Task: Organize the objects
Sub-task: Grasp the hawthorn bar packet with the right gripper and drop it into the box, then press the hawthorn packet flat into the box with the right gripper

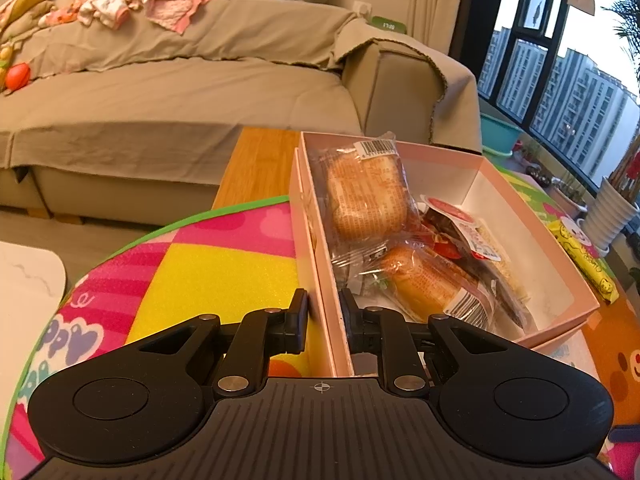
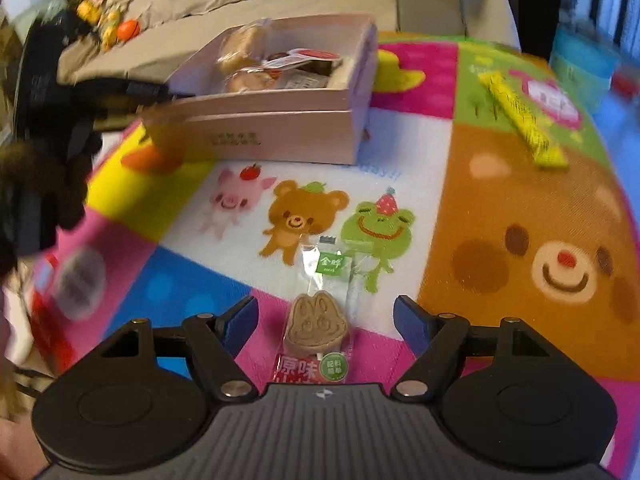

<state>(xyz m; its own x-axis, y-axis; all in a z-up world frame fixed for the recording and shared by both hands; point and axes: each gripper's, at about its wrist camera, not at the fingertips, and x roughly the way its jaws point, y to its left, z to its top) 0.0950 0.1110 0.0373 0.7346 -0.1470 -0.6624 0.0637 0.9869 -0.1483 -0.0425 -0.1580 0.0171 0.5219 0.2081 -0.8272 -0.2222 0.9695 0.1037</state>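
So the left gripper (image 1: 325,312) has its black fingers (image 1: 298,312) closed down on the near wall of the pink box (image 1: 320,288), one finger outside the wall and the other inside, pinching the cardboard between them. Inside the pink box, just past that inner finger, there's a wrapped bun (image 1: 424,280), another wrapped bun (image 1: 366,194) further back along the same wall, and a red-and-white snack pack (image 1: 468,228) lying beside them toward the far wall. The pink box looks like it sits nested in its own lid, and the whole thing rests on a colourful cartoon play mat (image 1: 224,268), with a beige sofa (image 1: 172,92) well behind the box. Over on the other side, the right gripper (image 2: 325,322) has its blue-padded fingers (image 2: 240,320) spread wide and holding nothing, and a rabbit-shaped cookie pop (image 2: 316,322) in a clear wrapper lies flat on the mat right between them, not touched by either finger as far as I can see. That cookie pop is well in front of the pink box, out on the mat near the frog and bear drawings. A yellow snack bar (image 2: 520,116) also lies on the mat, off to the right of the pink box. The right wrist view is kinda blurry toward the left edge.
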